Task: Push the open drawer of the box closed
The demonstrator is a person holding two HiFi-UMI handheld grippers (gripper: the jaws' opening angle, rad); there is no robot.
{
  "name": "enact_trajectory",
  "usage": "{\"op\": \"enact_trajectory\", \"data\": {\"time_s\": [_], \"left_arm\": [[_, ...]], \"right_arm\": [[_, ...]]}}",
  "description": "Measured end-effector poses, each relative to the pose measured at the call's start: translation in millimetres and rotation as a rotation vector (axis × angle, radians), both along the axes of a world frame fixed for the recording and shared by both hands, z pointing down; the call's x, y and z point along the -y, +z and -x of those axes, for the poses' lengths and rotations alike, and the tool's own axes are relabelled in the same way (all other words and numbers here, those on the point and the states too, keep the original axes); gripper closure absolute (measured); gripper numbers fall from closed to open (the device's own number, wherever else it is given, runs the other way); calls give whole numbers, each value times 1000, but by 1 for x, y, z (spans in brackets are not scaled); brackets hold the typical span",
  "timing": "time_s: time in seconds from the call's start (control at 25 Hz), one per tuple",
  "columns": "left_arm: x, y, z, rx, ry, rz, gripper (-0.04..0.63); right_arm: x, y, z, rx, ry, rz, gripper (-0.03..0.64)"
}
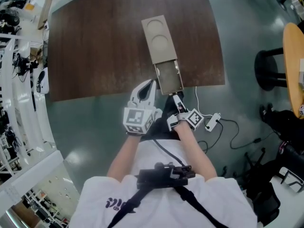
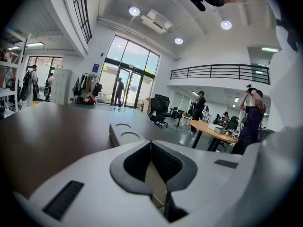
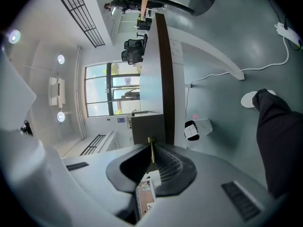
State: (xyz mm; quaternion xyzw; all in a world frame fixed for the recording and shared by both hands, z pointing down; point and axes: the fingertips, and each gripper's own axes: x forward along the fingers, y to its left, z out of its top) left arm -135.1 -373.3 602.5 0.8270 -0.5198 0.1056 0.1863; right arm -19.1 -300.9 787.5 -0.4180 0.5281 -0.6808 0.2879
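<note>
A tan box (image 1: 158, 38) with two round recesses in its top lies on the dark brown table (image 1: 95, 46). Its drawer (image 1: 169, 77) is pulled out toward me, reaching the table's near edge. My right gripper (image 1: 176, 99) is turned on its side just short of the drawer's front right corner. In the right gripper view its jaws (image 3: 151, 148) meet at the tips, nothing visibly held, with the drawer's dark front (image 3: 148, 126) close ahead. My left gripper (image 1: 152, 82), jaws together, lies at the table edge just left of the drawer. In the left gripper view it (image 2: 150, 144) is shut, with the box (image 2: 124, 135) beyond it.
On the floor to my right lie a white power adapter (image 1: 212, 122) and its cable. A black stool (image 1: 270, 68) and a round wooden table (image 1: 293, 65) stand further right. White shelving (image 1: 19, 80) runs along the left. People stand far off in the hall.
</note>
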Motion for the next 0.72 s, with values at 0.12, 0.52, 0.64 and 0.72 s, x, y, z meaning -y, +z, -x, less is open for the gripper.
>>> {"op": "enact_trajectory", "data": {"time_s": [0.12,0.52,0.64,0.72], "left_arm": [[1,5,2,0,-13,9,583],[20,0,6,-17,-55,14,583],[31,-1,10,-38,-82,16,583],[37,-3,10,-47,-97,14,583]], "right_arm": [[15,-10,6,13,-12,-20,588],[71,-24,26,14,-56,2,588],[89,-23,30,25,-56,15,588],[102,-25,33,34,-60,14,588]]}}
